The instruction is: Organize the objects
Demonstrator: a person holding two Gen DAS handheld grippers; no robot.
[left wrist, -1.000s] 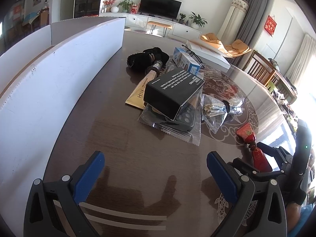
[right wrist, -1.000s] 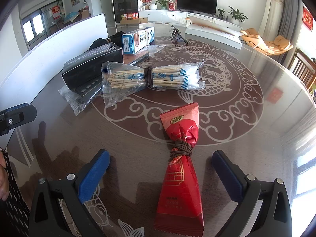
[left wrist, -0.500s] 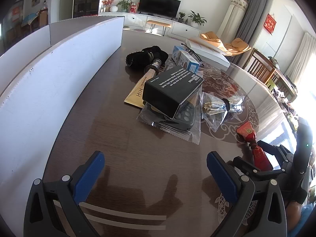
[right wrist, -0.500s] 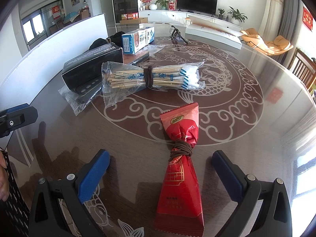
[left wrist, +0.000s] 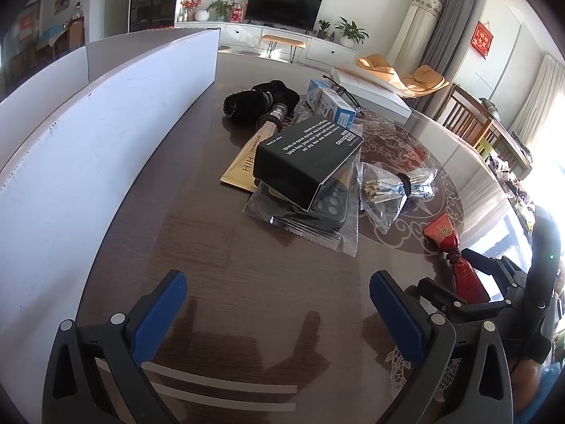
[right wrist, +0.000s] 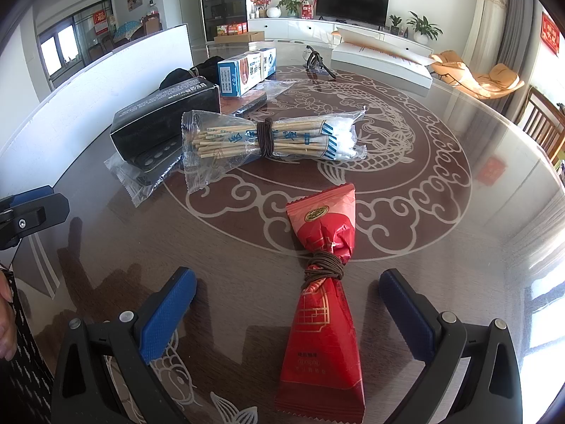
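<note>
Above red packet [right wrist: 323, 332], right tool [right wrist: 287, 304] agape.

A black box [left wrist: 306, 157] is covering most of a gold tube [left wrist: 247, 162] and of a dark device sealed in a clear bag [left wrist: 330, 212]. Behind the black box, a blue-and-white carton [left wrist: 330, 104] is hiding part of a pair of glasses [left wrist: 348, 93]. In the right wrist view, the red packet [right wrist: 323, 321] is running close to the frame's bottom edge, its small print proving unreadable.
</note>
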